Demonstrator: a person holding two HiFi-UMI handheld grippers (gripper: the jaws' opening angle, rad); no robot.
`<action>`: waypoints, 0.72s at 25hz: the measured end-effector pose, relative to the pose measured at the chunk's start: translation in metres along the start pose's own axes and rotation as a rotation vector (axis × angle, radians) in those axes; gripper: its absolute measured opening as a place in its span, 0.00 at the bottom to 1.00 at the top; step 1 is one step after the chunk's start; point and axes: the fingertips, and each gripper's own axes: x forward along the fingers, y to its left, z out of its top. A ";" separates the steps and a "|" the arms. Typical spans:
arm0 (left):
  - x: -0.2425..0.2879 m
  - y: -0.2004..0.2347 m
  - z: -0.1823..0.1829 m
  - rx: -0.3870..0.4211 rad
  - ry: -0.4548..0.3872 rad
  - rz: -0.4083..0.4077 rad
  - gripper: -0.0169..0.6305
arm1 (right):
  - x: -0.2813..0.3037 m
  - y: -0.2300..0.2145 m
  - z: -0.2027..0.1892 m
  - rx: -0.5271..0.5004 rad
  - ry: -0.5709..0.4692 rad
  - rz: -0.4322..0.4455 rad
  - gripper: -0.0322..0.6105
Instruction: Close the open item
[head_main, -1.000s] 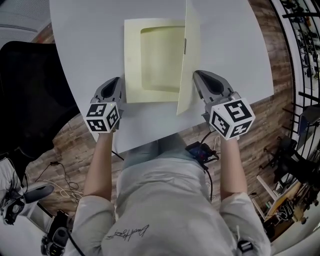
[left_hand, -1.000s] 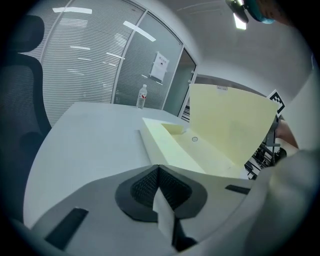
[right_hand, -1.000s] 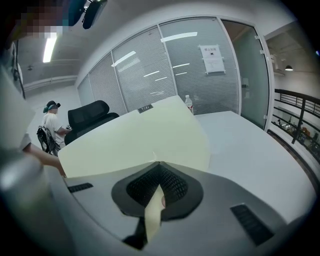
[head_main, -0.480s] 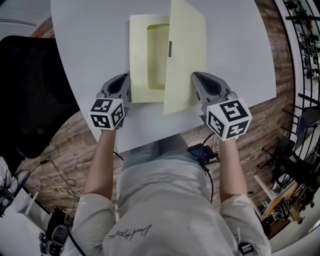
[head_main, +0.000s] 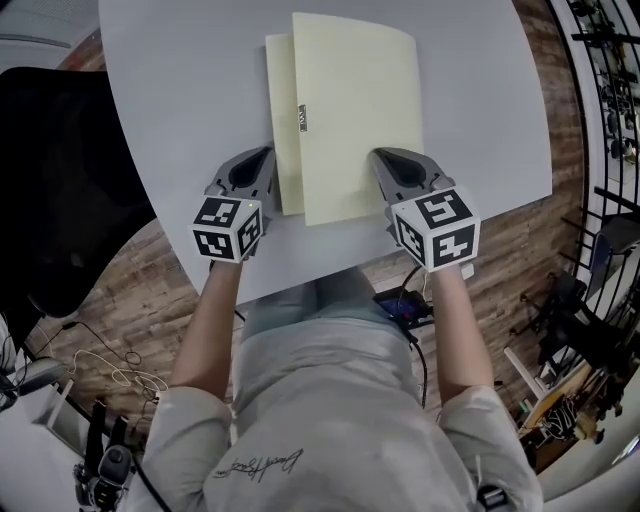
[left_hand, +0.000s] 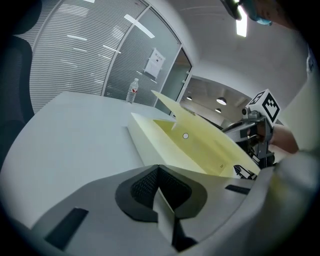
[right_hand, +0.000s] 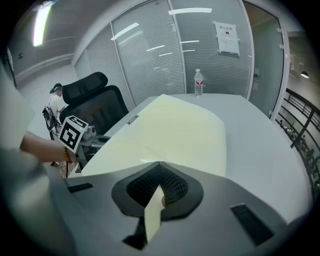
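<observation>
Right gripper (head_main: 385, 165): jaws closed down to a thin gap, with a pale yellow strip pinched between them in the right gripper view. This is the near edge of the cover (head_main: 355, 110) of the document case.

Left gripper (head_main: 262, 160): jaws also closed on a thin pale sheet. I take it to be the near corner of the base (head_main: 282, 120), judging by where the gripper sits in the head view.

Position: the case lies on the grey table (head_main: 180, 90), directly in front of the person and between the two grippers.

Progress:
- In the head view the cover lies over nearly the whole base. Only a narrow strip of base shows along its left side.
- The small clasp tab (head_main: 302, 118) on the cover's free edge sits just inside that strip.
- In the left gripper view the cover is not flat. It slopes up from the far side and leaves a wedge-shaped opening over the recessed tray.
- A round snap (left_hand: 185, 135) is visible inside that opening.

Judgement: the swing is mostly done. What is left is the last bit of lowering, until the free edge meets the base. The clasp probably also needs seating, but whether it needs pressing cannot be told from here.
</observation>
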 end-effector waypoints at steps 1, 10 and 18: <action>0.001 -0.001 0.000 0.001 0.000 0.000 0.04 | 0.003 0.001 -0.002 -0.005 0.015 -0.002 0.07; 0.006 -0.013 -0.002 0.021 -0.004 0.002 0.04 | 0.020 0.007 -0.021 -0.082 0.116 -0.036 0.07; 0.010 -0.017 -0.001 0.019 -0.010 0.007 0.04 | 0.030 0.008 -0.028 -0.119 0.162 -0.061 0.07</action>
